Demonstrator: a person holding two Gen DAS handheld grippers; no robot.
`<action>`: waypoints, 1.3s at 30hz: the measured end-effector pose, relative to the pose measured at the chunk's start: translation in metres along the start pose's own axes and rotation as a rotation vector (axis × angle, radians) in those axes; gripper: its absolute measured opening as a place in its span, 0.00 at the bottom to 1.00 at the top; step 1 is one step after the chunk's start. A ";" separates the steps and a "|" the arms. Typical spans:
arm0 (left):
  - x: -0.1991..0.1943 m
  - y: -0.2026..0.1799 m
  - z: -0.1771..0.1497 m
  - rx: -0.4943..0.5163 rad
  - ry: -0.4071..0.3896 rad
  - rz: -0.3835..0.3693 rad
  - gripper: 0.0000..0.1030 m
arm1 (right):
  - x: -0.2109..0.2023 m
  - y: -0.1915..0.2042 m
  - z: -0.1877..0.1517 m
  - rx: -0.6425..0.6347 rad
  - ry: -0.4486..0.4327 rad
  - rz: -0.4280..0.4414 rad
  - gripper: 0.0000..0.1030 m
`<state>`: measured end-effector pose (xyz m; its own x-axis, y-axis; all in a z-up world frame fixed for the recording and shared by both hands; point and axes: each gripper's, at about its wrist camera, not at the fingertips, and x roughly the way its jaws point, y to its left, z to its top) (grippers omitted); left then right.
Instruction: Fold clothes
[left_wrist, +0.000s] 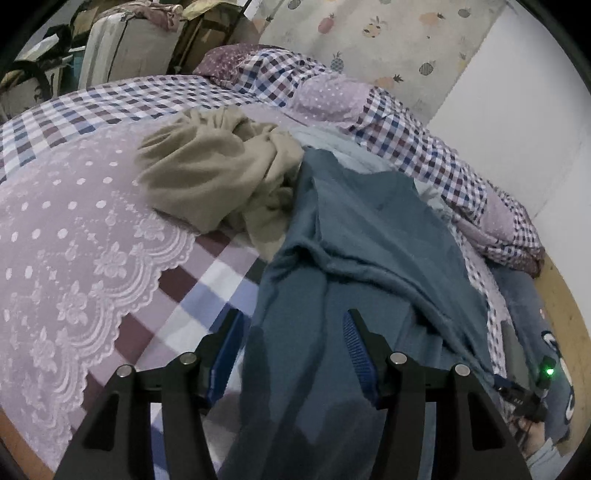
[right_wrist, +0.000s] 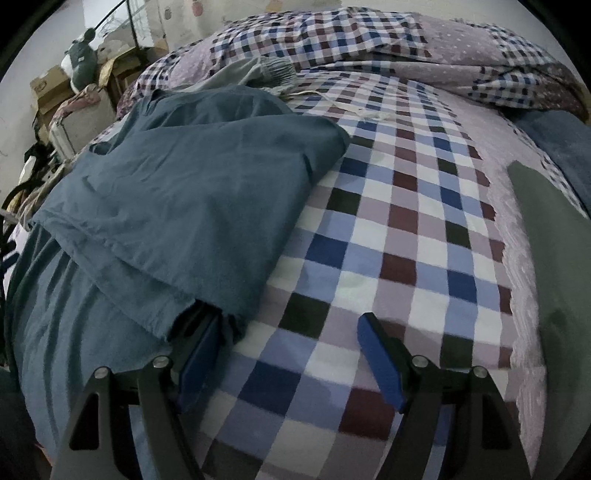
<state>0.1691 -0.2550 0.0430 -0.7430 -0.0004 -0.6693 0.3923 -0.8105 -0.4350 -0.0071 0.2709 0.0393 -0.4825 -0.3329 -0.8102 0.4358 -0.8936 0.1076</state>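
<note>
A teal blue garment (left_wrist: 362, 236) lies spread on the checked bedsheet (left_wrist: 207, 280), partly folded over itself. My left gripper (left_wrist: 291, 317) is open, with the blue cloth lying between its fingers, its jaws wide apart. In the right wrist view the same blue garment (right_wrist: 177, 199) covers the left half. My right gripper (right_wrist: 291, 321) is open over the bedsheet (right_wrist: 399, 236); its left finger (right_wrist: 199, 350) is tucked under the garment's edge. A crumpled beige garment (left_wrist: 218, 170) lies beyond the blue one. The right gripper's body (left_wrist: 524, 387) with a green light shows at the lower right.
A lilac lace coverlet (left_wrist: 66, 236) spreads at the left. A checked duvet (left_wrist: 424, 136) is bunched along the wall. Bags and boxes (left_wrist: 122, 44) stand beyond the bed. A grey ribbed garment (right_wrist: 273, 70) lies at the far side. A grey-green flat thing (right_wrist: 554, 258) is at the right.
</note>
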 end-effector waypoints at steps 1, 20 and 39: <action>-0.002 0.000 -0.001 0.007 0.001 0.009 0.58 | -0.004 -0.002 -0.002 0.016 -0.002 -0.001 0.76; -0.074 0.026 -0.070 -0.075 0.061 -0.026 0.67 | -0.117 0.116 -0.069 0.003 -0.284 -0.119 0.77; -0.049 0.042 -0.119 -0.065 0.353 -0.230 0.05 | -0.099 0.321 -0.140 -0.325 -0.161 0.121 0.76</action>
<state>0.2866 -0.2196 -0.0137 -0.5885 0.3858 -0.7106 0.2798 -0.7273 -0.6266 0.2868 0.0588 0.0736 -0.5146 -0.4967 -0.6989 0.7027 -0.7114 -0.0118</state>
